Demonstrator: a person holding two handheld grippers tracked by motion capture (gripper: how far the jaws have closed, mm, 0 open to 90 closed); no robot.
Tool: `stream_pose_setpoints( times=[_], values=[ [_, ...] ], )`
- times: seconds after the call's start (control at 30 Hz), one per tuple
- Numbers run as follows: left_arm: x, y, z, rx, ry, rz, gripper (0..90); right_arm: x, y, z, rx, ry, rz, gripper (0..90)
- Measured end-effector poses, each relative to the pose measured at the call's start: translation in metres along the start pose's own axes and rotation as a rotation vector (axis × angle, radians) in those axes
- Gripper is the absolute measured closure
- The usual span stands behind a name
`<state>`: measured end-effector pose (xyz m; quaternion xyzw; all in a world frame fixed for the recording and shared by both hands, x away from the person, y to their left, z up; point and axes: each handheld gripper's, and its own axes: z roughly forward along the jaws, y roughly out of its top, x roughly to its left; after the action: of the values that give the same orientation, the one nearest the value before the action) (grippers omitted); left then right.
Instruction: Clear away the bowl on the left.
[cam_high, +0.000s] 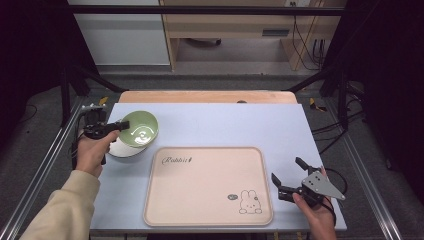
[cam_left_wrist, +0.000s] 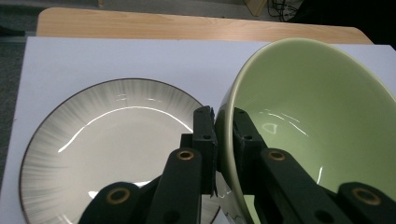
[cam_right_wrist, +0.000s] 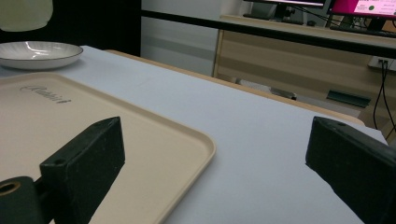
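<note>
My left gripper (cam_high: 121, 125) is shut on the rim of a green bowl (cam_high: 139, 129), held tilted above a white plate with a dark rim (cam_high: 121, 149) at the table's left. In the left gripper view the two jaws pinch the green bowl (cam_left_wrist: 308, 116) wall, one inside and one outside, over the white plate (cam_left_wrist: 107, 140). My right gripper (cam_high: 289, 172) stands open near the front right of the table, beside the beige tray (cam_high: 207, 186). Nothing lies between its jaws, and its own view shows the tray (cam_right_wrist: 154, 135) corner, the plate (cam_right_wrist: 39, 52) and the bowl's underside (cam_right_wrist: 25, 14).
The beige tray carries a rabbit drawing (cam_high: 250, 201) and script lettering (cam_high: 176, 160). A wooden strip (cam_high: 207, 96) borders the far edge of the pale blue table (cam_high: 225, 125). Metal frame rails (cam_high: 45, 165) run along both sides.
</note>
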<state>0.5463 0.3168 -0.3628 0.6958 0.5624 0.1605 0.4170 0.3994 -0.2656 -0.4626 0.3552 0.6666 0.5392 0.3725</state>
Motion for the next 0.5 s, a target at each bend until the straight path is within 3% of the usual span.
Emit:
stream_pose_setpoints(
  times=[0.2,0.5],
  values=[
    [-0.012,0.0,0.004,0.001,-0.048,0.012,82.6,0.0,0.0,0.001,0.002,-0.001,0.003,4.7],
    [-0.029,-0.007,0.012,0.021,-0.078,0.034,82.5,0.001,0.0,0.0,0.003,0.001,0.006,4.7]
  ],
)
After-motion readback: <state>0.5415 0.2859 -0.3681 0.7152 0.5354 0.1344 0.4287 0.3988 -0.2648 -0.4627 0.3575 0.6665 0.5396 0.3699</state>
